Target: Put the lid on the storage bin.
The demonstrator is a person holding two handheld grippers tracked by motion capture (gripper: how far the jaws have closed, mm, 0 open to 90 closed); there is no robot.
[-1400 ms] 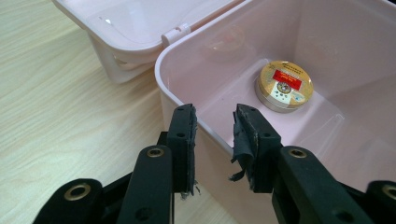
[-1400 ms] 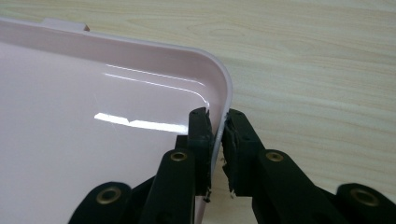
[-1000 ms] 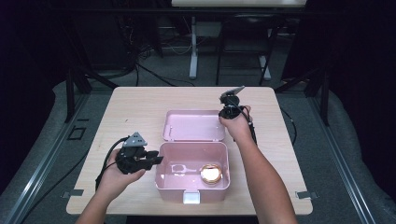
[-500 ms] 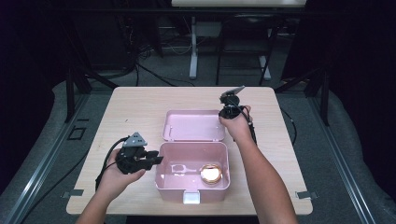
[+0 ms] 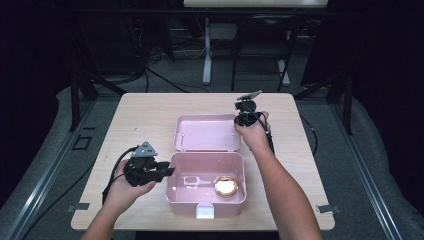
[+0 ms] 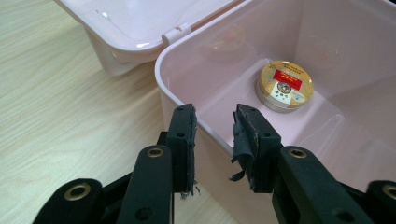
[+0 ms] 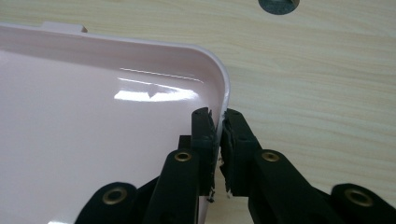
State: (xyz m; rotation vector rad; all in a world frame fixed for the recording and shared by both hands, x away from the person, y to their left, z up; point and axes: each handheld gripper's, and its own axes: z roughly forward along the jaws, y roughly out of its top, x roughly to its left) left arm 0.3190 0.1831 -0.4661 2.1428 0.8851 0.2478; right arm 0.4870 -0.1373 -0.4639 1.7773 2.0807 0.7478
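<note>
- While you stand at the near edge of the light wooden table [image 5: 140,120], the pink box [image 5: 206,199] sits close to that edge, about midway along it, its base open upward.
- Its lid [image 5: 207,132] lies flung back flat on the table behind the base, hinged along the base's far rim and reaching toward the table's middle.
- Your left gripper [image 6: 212,135] is at the box's left wall: one jaw stands outside the wall and one inside, straddling the rim, with a gap visible on both sides, so the pads do not press it; it is parted, holding nothing.
- Your right gripper [image 7: 217,135] is at the lid's far right corner, its jaws pinched on the lid's raised rim, one pad on each face.
- A small round gold tin [image 6: 284,85] with a red label rests on the box floor, toward the base's right near corner.
</note>
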